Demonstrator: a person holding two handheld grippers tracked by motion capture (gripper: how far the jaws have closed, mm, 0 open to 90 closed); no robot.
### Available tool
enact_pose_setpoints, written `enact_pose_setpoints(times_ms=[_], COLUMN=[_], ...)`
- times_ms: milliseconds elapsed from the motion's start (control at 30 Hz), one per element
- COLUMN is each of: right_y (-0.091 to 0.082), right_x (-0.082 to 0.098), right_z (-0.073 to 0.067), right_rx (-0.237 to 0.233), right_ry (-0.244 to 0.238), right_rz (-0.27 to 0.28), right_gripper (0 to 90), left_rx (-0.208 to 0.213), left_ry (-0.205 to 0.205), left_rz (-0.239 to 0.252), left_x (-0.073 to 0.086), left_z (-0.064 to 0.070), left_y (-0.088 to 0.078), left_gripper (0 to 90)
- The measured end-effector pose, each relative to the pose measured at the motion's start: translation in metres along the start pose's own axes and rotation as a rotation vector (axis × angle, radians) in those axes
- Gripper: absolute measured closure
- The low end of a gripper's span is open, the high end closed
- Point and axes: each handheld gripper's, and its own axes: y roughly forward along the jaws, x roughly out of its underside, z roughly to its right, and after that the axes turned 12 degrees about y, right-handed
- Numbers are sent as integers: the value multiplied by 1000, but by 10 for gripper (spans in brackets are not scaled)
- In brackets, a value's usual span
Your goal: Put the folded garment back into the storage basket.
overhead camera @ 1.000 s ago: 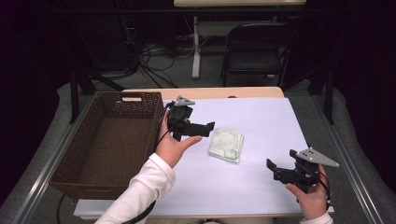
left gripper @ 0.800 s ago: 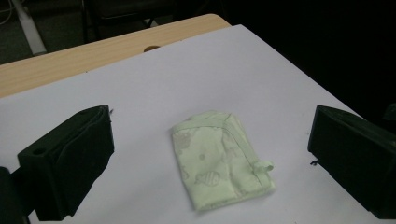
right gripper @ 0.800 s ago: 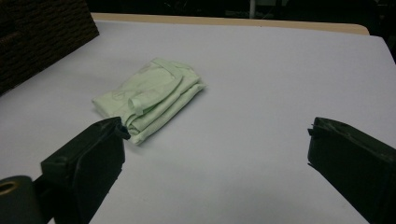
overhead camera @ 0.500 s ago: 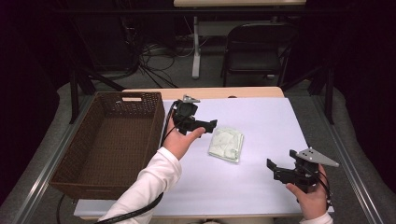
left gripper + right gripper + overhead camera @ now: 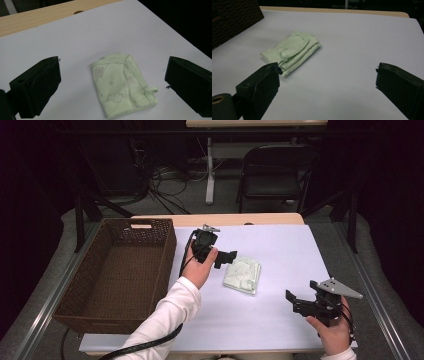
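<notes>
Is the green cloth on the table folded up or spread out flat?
Folded. The green cloth lies as a compact rectangle, and the right gripper view shows several stacked layers along its near edge. A small loop sticks out at one side.

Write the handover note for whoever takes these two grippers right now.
Left gripper: open, holding nothing, hovering at the cloth's far-left edge; in the left gripper view the cloth lies between its jaws.
Right gripper: open, empty, near the front right of the table, apart from the cloth.
Cloth: pale green, folded, flat on the white table top, a small loop at one edge.
Basket: brown wicker, at the table's left, nothing visible in it.
Done: nothing gripped yet.
Left: probably close the left jaws on the cloth and carry it to the basket.
</notes>
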Motion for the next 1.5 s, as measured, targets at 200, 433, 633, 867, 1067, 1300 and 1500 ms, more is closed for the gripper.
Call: enact_pose_setpoints(times_ms=[200,433,633,867,1067,1300,1500], right_y=[1,2,3,4,3,4,5], right_x=[0,0,0,1,0,1,1], right_z=[0,0,0,-1,0,0,-1], right_rx=[4,6,5,2,-11,-8,-14], right_ry=[-7,-18,-19,-34,-29,-42,-42], right_rz=[-3,-3,-10,-13,-7,-19,-24], right_gripper=[51,51,51,44,39,37,36], left_rx=[12,27,39,43,45,48,44], left_ry=[-21,-57,-88,-113,-134,-143,-146], left_rz=[-8,-10,-32,-44,-67,-85,-105], left_x=[0,0,2,5,9,15,18], left_z=[0,-4,-7,-11,-15,-19,-21], left_y=[9,24,36,48,60,70,77], left_gripper=[5,5,5,5,5,7,42])
